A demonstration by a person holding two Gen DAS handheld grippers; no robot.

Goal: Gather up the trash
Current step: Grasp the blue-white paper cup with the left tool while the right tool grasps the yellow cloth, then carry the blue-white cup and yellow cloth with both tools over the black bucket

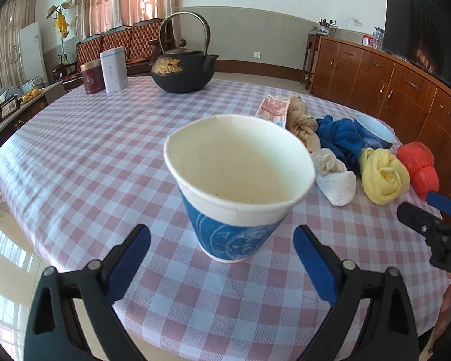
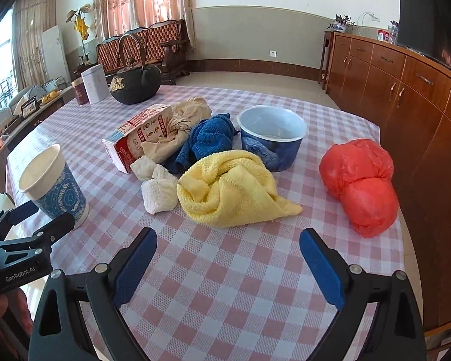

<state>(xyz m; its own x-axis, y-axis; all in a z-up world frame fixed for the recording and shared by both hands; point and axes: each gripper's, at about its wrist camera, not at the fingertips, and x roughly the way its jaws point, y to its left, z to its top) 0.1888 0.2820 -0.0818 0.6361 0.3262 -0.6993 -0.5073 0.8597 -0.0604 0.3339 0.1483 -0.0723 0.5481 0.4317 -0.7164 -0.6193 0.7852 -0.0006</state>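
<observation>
Progress: nothing appears collected yet; all trash lies loose on the checked table (image 2: 225, 285).
Left gripper (image 1: 222, 258): jaws spread wide, empty, flanking the paper cup (image 1: 237, 189) without touching it.
Right gripper (image 2: 228, 263): jaws released, holding nothing, aimed at the yellow cloth (image 2: 231, 189).
Trash seen: milk carton (image 2: 135, 138), 1 red plastic bag (image 2: 360, 183), white wad (image 2: 159, 192), blue bowl (image 2: 270, 135), blue cloth (image 2: 207, 138).
Bin: none in view.
Next: judging by the framing, closing on the cup.
</observation>
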